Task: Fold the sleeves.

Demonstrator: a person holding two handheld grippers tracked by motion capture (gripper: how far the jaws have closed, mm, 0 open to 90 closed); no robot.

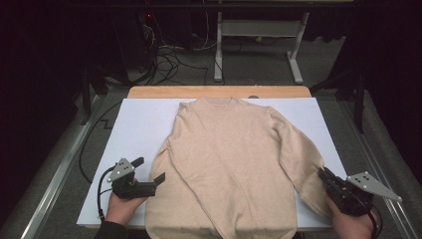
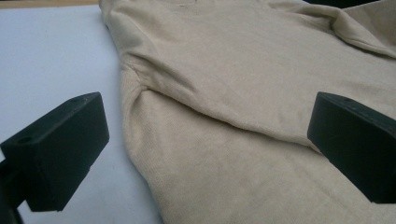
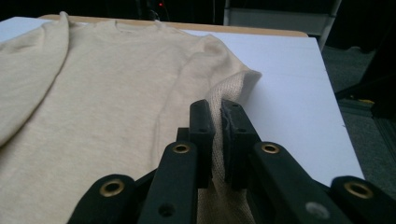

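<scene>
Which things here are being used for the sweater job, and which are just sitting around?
In use:
- beige sweater
- its sleeve, pinched in the shut right claw
- left claw, open beside the sweater
- white board under the sweater

Just lying about:
- cables on the floor
- grey stand behind the table

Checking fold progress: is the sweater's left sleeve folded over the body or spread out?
Folded. The left sleeve lies diagonally across the sweater front, while the right sleeve lies beside the body, its cuff pinched by the right gripper.
</scene>
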